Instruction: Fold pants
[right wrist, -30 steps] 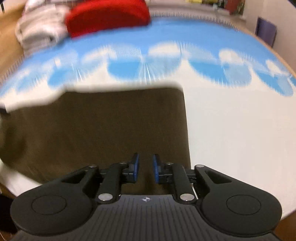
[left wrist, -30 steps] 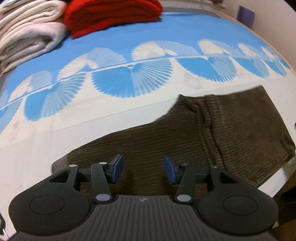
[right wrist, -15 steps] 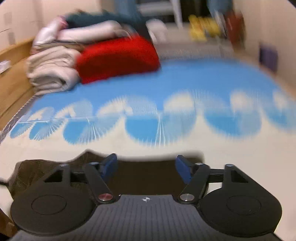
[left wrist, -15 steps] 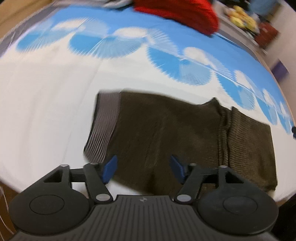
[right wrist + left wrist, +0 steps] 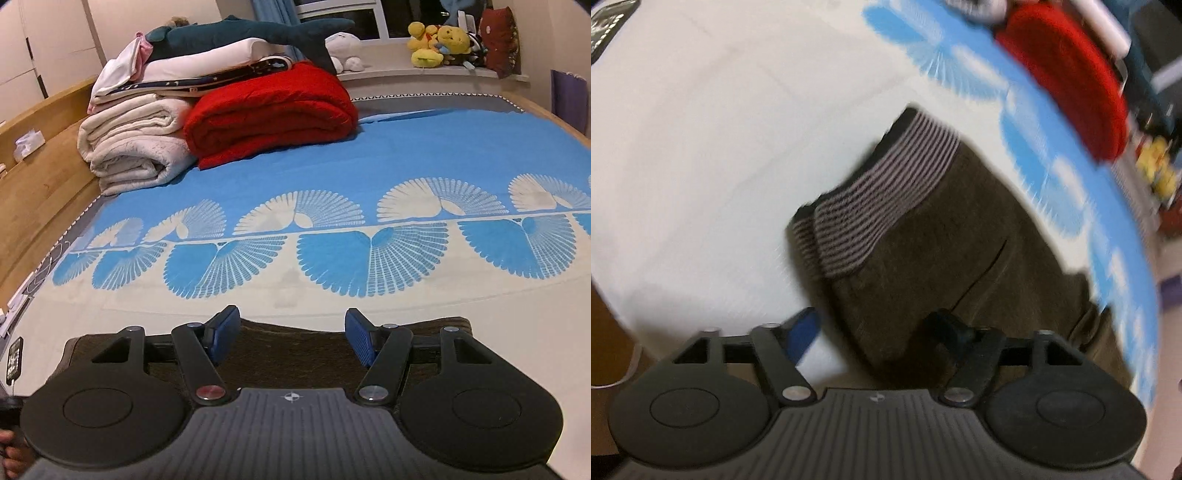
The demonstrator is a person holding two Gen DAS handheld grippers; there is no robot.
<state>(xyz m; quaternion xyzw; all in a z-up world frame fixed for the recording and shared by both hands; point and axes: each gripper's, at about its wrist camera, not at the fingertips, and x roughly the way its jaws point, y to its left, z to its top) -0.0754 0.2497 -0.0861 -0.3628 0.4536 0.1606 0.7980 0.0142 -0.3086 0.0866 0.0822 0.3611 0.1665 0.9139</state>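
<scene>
Dark brown corduroy pants [image 5: 960,258] lie folded on the bed, with a grey striped ribbed waistband [image 5: 879,206] at their far left end. My left gripper [image 5: 875,332] is open and empty, just above the pants' near edge. In the right wrist view the pants [image 5: 295,350] lie flat under my right gripper [image 5: 291,339], which is open and empty, held above the cloth. Only their far edge shows there.
The bed has a blue and white fan-patterned cover [image 5: 332,240]. A folded red blanket [image 5: 269,110], stacked white blankets [image 5: 136,144] and a plush shark [image 5: 258,33] sit at the far left. Wooden bed frame [image 5: 40,177] on the left; plush toys [image 5: 439,44] on the windowsill.
My left gripper has swung left toward the waistband end. My right gripper has opened wide, let go of the pants and lifted and tilted up.
</scene>
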